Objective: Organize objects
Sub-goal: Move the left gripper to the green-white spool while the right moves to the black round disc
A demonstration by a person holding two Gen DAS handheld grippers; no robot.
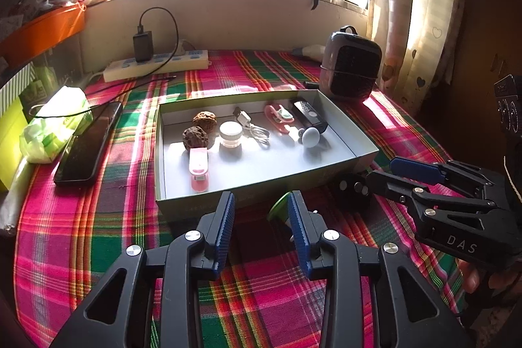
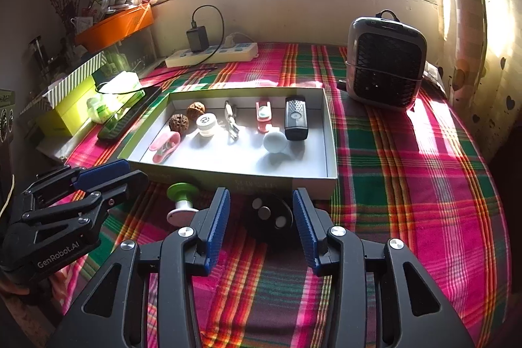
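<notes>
left tool (image 1: pixel 261 219) released, nothing gripped; green-topped knob (image 2: pixel 182 192) just ahead on table (image 2: pixel 407 185). right tool (image 2: pixel 261 224) also released, straddling black disc (image 2: pixel 272 214). both lie outside box (image 2: pixel 331 149), probably the next items to go in.

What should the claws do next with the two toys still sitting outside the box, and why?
Probably the right claw should ease forward around the black round disc and close. The disc lies on the plaid cloth, just ahead between its open pads, outside the box where the other things lie. The left claw is also open, beside the green-topped knob.
</notes>
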